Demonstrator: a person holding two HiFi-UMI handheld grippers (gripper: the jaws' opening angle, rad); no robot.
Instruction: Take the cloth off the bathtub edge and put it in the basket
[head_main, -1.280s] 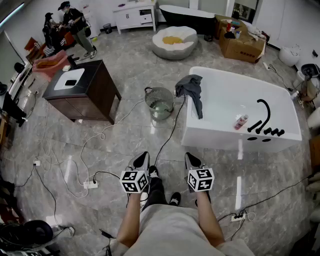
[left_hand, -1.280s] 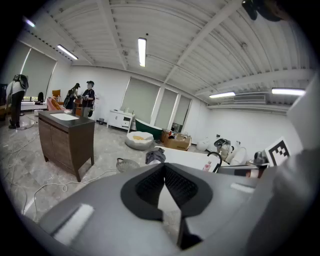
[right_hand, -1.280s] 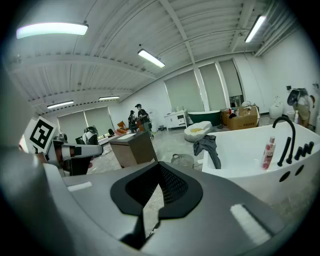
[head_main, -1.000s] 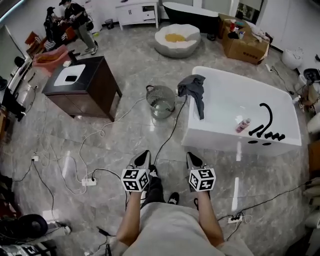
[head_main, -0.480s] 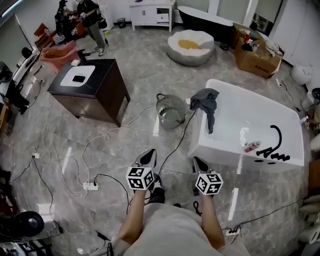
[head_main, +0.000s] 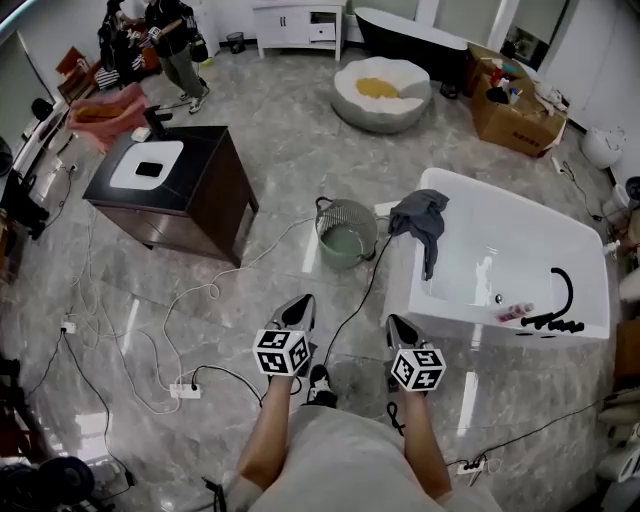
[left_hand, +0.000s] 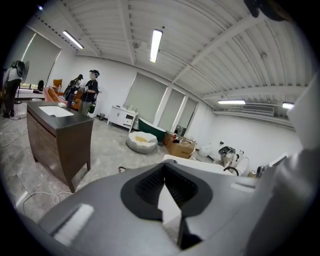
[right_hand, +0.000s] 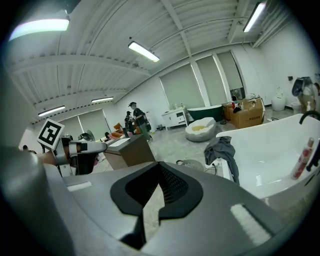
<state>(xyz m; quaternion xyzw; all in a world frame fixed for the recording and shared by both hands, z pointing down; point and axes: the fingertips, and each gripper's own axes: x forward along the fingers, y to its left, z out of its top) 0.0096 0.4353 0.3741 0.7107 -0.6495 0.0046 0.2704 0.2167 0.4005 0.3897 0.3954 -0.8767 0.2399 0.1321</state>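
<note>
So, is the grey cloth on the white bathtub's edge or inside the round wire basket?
On the edge: the grey cloth hangs over the white bathtub's rim, outside the round wire basket.

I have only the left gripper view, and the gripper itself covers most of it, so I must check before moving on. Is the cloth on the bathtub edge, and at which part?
Observer: Yes. In the head view the grey cloth hangs over the far left corner of the white bathtub.
Operator: Thank you. Where is the basket from there?
Observer: The wire basket stands just left of that corner in the head view, apart from the cloth.
Operator: Does the right gripper hold anything?
Observer: No. The right gripper is shut and empty, short of the bathtub's near side.
</note>
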